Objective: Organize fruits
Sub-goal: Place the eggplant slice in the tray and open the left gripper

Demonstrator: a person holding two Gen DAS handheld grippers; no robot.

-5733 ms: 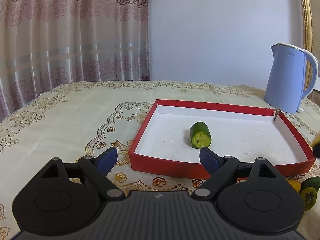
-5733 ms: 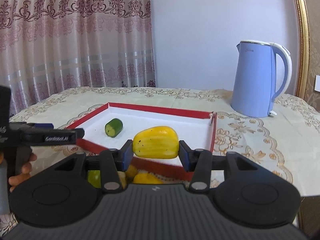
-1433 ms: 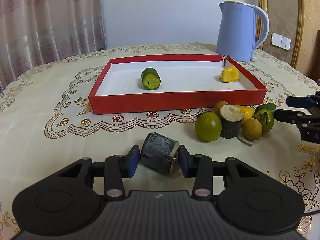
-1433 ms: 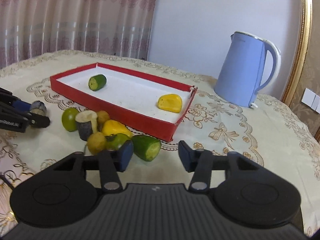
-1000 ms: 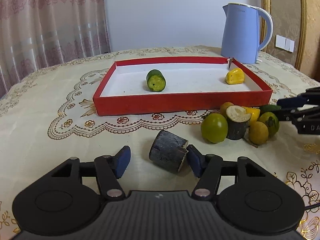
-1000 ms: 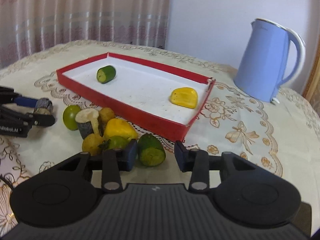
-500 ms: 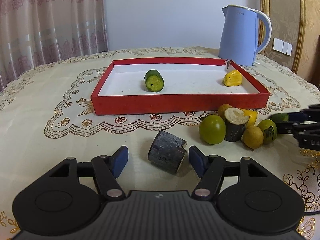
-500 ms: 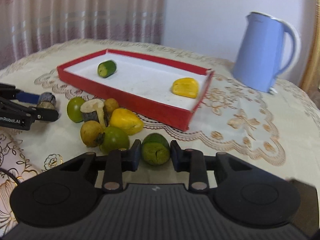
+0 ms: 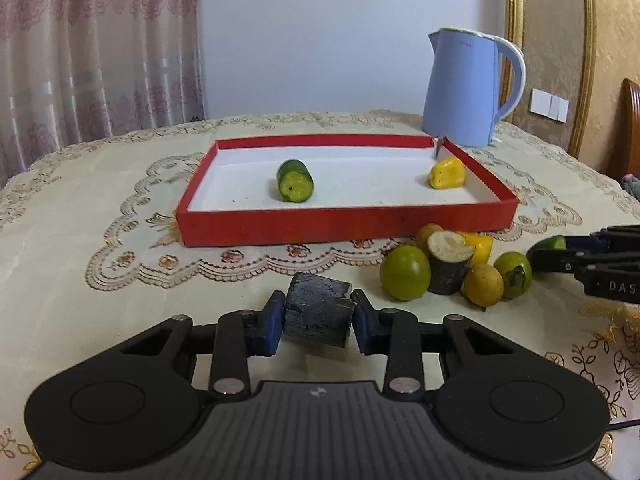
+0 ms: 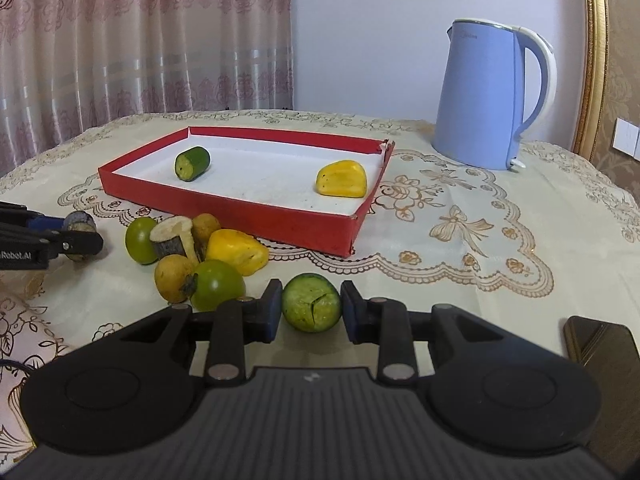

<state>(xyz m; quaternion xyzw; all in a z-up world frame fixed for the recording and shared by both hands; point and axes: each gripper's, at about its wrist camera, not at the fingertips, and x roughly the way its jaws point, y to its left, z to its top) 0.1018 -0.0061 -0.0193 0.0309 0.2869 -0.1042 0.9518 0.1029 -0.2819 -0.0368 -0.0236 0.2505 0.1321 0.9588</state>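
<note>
While both our grippers sat low over the patterned tablecloth [image 9: 80, 280], each had its jaws closed on a piece. Our left gripper [image 9: 316, 320] held a dark cut chunk [image 9: 318, 316] between its blue pads [image 9: 272, 322], just in front of the red tray [image 9: 340, 228]. Our right gripper [image 10: 310, 310] clamped a green cucumber piece [image 10: 312, 308], cut face toward the camera, beside the loose pile on the cloth. That pile comprised a green round fruit [image 9: 405, 272], a pale-topped stub [image 9: 450, 264], a yellow-brown fruit [image 9: 482, 290], a second green fruit [image 9: 514, 274] and a yellow wedge [image 10: 236, 252], all touching or nearly so. Inside the tray lay another cucumber section [image 9: 295, 181] near the middle and a yellow piece [image 9: 446, 173] near its far right corner. A blue kettle [image 9: 464, 92] stood behind the tray.
</note>
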